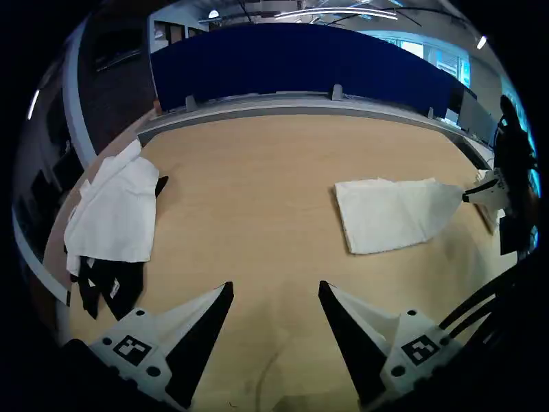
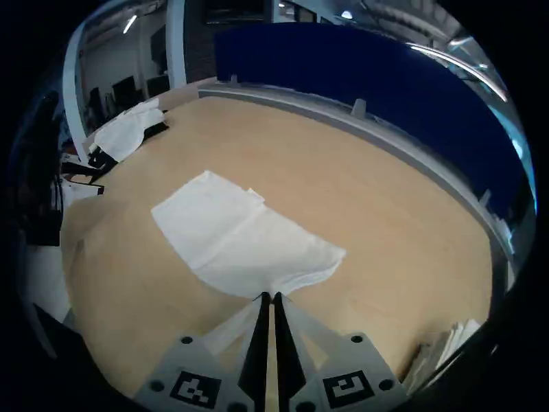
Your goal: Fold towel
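A white towel [image 1: 394, 213] lies folded on the wooden table [image 1: 274, 178]. In the right gripper view the same towel [image 2: 240, 240] spreads out ahead, and my right gripper [image 2: 268, 296] is shut on its near edge, which is drawn up to a point between the fingers. From the left gripper view that right gripper [image 1: 473, 196] holds the towel's right end slightly lifted. My left gripper [image 1: 274, 292] hovers open over bare wood, well left of and nearer than the towel, with nothing between its fingers.
A pile of white cloths [image 1: 113, 209] on black items [image 1: 110, 288] sits at the table's left edge, also visible as the cloth pile [image 2: 127, 130] far off. A blue partition [image 1: 302, 62] runs along the back. Folded white items [image 2: 446, 350] lie near the right gripper.
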The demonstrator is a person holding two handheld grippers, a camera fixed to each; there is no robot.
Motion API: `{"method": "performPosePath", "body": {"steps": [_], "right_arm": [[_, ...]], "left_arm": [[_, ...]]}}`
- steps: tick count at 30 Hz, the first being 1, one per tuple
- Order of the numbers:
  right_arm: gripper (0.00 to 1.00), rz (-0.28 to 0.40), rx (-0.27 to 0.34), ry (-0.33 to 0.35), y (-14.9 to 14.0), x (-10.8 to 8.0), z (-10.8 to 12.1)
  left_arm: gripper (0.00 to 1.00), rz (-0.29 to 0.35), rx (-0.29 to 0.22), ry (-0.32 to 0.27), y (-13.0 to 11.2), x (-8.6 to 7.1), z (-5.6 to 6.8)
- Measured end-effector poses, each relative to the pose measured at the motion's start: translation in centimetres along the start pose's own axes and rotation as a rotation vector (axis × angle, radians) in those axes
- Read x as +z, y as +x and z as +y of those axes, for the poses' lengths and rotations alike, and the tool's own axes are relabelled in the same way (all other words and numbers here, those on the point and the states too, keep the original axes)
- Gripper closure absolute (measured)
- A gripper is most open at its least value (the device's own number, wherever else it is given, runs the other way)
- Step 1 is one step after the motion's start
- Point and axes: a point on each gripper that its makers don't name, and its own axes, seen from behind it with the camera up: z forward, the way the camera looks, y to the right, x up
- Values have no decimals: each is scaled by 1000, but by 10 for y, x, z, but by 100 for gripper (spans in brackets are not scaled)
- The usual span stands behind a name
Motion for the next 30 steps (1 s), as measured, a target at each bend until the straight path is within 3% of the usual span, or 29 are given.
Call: {"method": "performPosePath", "body": {"steps": [12, 21, 30], "right_arm": [[95, 48, -73, -19, 37, -12, -1], [95, 56, -99, -18, 50, -11, -2], [95, 76, -168, 6, 77, -3, -18]], "left_arm": [[8, 9, 2, -6, 4, -1, 1], [8, 16, 3, -8, 8, -5, 1], [8, 22, -3, 6, 9, -15, -4]]}}
